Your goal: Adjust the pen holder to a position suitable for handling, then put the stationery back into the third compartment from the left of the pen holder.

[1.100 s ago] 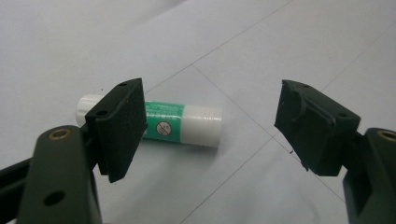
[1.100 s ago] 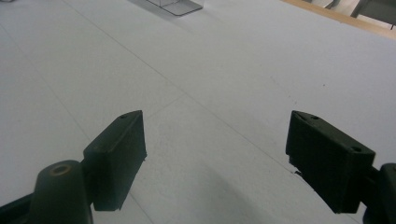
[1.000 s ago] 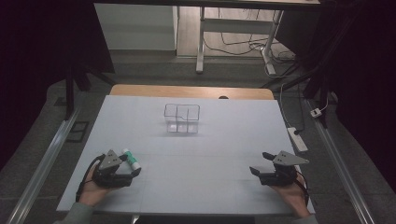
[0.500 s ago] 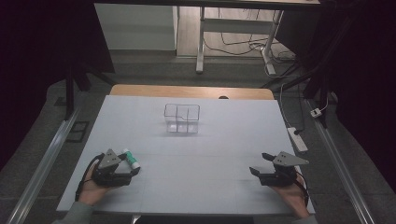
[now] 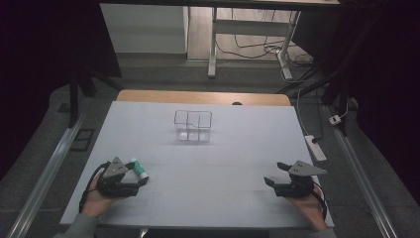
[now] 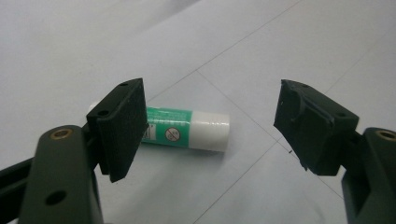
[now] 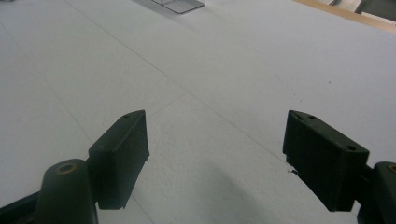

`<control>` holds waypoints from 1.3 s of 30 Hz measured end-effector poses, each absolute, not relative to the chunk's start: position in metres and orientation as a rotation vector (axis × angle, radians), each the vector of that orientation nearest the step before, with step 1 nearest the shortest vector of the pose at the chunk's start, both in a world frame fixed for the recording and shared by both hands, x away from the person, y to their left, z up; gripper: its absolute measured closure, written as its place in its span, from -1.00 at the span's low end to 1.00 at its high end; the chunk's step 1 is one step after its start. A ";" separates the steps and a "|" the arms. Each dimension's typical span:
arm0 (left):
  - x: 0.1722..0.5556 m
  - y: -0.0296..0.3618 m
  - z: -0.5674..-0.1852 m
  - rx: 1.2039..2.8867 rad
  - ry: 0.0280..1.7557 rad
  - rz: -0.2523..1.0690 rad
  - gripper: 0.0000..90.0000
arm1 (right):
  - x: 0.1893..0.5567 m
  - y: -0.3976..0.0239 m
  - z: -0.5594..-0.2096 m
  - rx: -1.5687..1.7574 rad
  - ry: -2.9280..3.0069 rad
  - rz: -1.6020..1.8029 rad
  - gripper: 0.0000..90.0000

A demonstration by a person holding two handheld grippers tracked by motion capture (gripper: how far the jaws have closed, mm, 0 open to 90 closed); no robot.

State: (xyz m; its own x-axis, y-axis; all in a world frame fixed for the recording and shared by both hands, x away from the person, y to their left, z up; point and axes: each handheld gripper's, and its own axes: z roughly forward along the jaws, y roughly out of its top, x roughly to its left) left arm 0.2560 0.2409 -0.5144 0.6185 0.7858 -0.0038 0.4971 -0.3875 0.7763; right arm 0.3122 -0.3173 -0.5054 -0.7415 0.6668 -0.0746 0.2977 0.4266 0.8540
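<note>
The left gripper [image 6: 210, 121] has its jaws wide apart, with one glue stick [image 6: 187, 131] lying flat on the table [image 5: 237, 163] just past them, toward 11 o'clock. The right gripper [image 7: 215, 154] also gapes, holding nothing. One clear divided box [image 5: 193, 125] stands at 12 o'clock, well apart from both.

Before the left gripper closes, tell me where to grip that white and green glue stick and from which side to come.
Grip the white and green glue stick across its round body at the green label, coming down from above. It lies flat on the white table, so only its curved sides offer faces for the open left gripper; shift so it sits centred between the jaws.
</note>
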 end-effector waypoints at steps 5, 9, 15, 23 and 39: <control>0.255 0.243 -0.512 2.070 0.993 0.474 -0.43 | 0.312 -0.318 -0.505 0.829 2.279 1.246 -0.52; 0.256 0.244 -0.509 2.084 0.982 0.480 -0.43 | 0.311 -0.316 -0.506 0.811 2.288 1.243 -0.52; 0.255 0.240 -0.503 2.115 0.922 0.475 -0.43 | 0.309 -0.315 -0.506 0.805 2.304 1.252 -0.52; 0.262 0.242 -0.488 2.174 0.829 0.445 -0.40 | 0.308 -0.315 -0.506 0.804 2.310 1.238 -0.52; 0.282 0.252 -0.473 2.337 0.645 0.398 -0.41 | 0.308 -0.314 -0.507 0.796 2.327 1.228 -0.52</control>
State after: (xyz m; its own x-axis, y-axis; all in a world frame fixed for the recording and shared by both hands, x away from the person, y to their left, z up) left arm 0.2816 0.2518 -0.4727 0.8310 0.5459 0.1070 0.3411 -0.6520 0.6772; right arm 0.3085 -0.3139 -0.5075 -0.7627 0.6424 -0.0746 0.3010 0.4547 0.8382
